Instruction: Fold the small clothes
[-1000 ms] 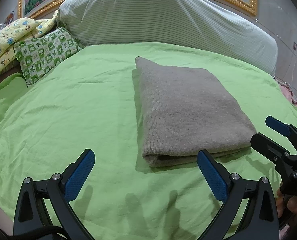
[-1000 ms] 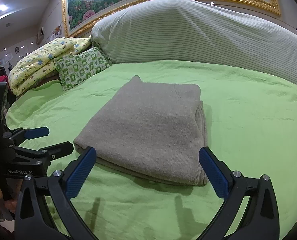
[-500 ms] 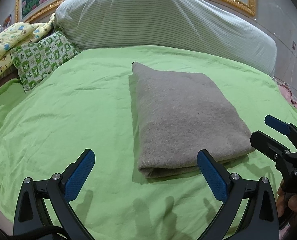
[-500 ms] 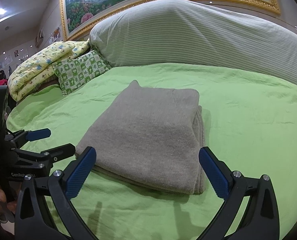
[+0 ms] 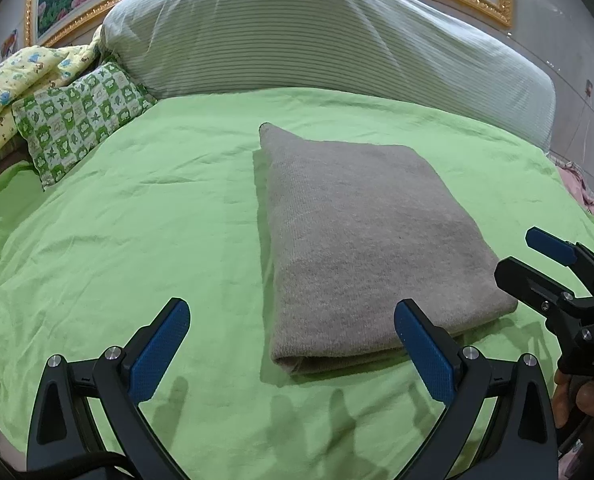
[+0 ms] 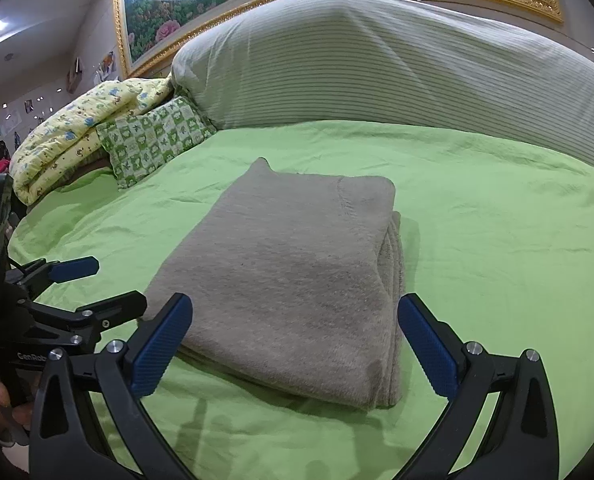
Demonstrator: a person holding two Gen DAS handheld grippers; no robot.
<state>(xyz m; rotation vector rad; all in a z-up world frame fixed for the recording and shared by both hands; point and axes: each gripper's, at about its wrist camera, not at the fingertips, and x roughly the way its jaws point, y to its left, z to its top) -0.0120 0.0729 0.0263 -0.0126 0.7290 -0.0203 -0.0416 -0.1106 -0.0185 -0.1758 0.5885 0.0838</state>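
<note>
I judge fold done: grey sweater (image 5: 369,236) flat on bed (image 5: 137,220). Left tongs (image 5: 293,344), right tongs (image 6: 295,340) wide open, empty. Next: clear away.

The green bedsheet (image 5: 137,240) lies bare and flat to the left, right and near side of the folded grey garment (image 5: 361,232), giving open passage on those sides. At the far end the striped bolster (image 5: 317,36) blocks the way, with the checked pillow (image 5: 77,120) and yellow quilt (image 6: 69,136) closing the far-left corner. The left gripper (image 5: 291,354) and right gripper (image 6: 295,348), jaws spread wide, occupy the near edge, one each side of the garment's near end.
</note>
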